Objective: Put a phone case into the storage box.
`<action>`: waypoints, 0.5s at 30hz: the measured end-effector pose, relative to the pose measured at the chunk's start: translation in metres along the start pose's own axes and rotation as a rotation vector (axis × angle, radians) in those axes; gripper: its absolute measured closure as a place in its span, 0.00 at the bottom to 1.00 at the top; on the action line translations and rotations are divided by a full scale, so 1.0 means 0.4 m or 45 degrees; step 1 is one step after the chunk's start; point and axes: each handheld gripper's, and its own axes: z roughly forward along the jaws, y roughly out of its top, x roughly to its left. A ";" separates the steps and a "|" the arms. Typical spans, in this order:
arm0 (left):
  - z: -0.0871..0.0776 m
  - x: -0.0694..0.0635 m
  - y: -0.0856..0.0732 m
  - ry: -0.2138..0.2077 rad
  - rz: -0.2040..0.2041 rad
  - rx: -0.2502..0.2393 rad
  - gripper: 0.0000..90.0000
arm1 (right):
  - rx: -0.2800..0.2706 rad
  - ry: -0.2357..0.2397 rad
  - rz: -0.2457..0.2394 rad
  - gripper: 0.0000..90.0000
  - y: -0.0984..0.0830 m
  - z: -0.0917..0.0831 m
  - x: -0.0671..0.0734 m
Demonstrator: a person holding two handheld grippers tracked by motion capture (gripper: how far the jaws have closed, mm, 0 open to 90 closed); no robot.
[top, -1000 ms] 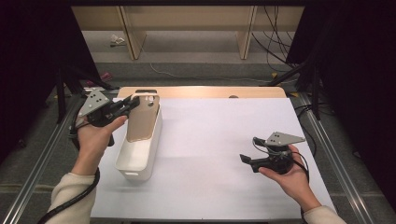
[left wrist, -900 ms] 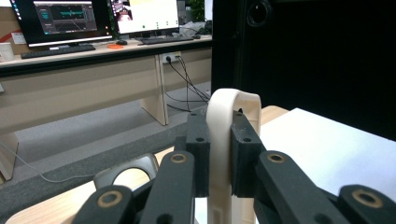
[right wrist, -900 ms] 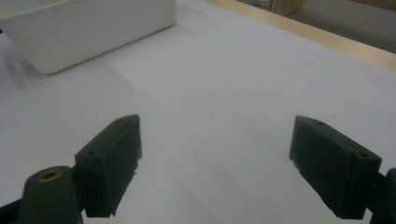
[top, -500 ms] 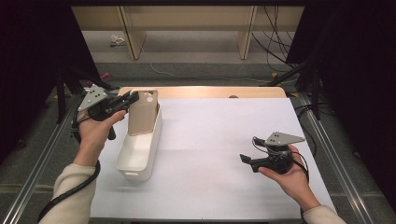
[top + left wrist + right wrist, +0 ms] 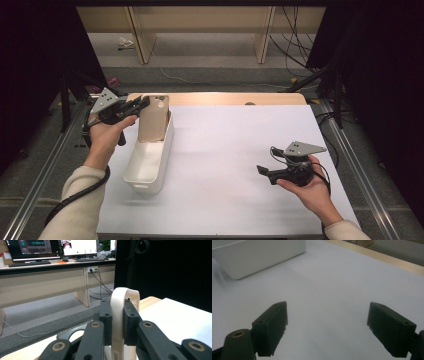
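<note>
While the left gripper [image 5: 117,322] clamps it, the tan lid [image 5: 153,118] stands upright.

The white sheet on the table [image 5: 235,150] lies bare between the white bin [image 5: 150,160] and the right tongs [image 5: 263,171], so a hand can pass freely there. At the left, the bin stands as an obstacle, and the tan board [image 5: 154,119] rises upright from its far end, pinched by the left tongs [image 5: 117,322]. Before the right tongs [image 5: 327,327], whose jaws stand wide apart, the sheet is free up to the bin wall [image 5: 259,257]
</note>
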 end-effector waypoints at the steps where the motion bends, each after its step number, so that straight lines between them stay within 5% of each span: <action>1: 0.002 0.003 -0.002 0.001 -0.003 0.003 0.89 | 0.001 0.000 -0.001 0.20 0.000 0.000 0.000; 15: 0.032 0.032 -0.036 -0.001 -0.056 -0.004 0.89 | -0.002 0.004 0.001 0.20 -0.001 0.002 0.001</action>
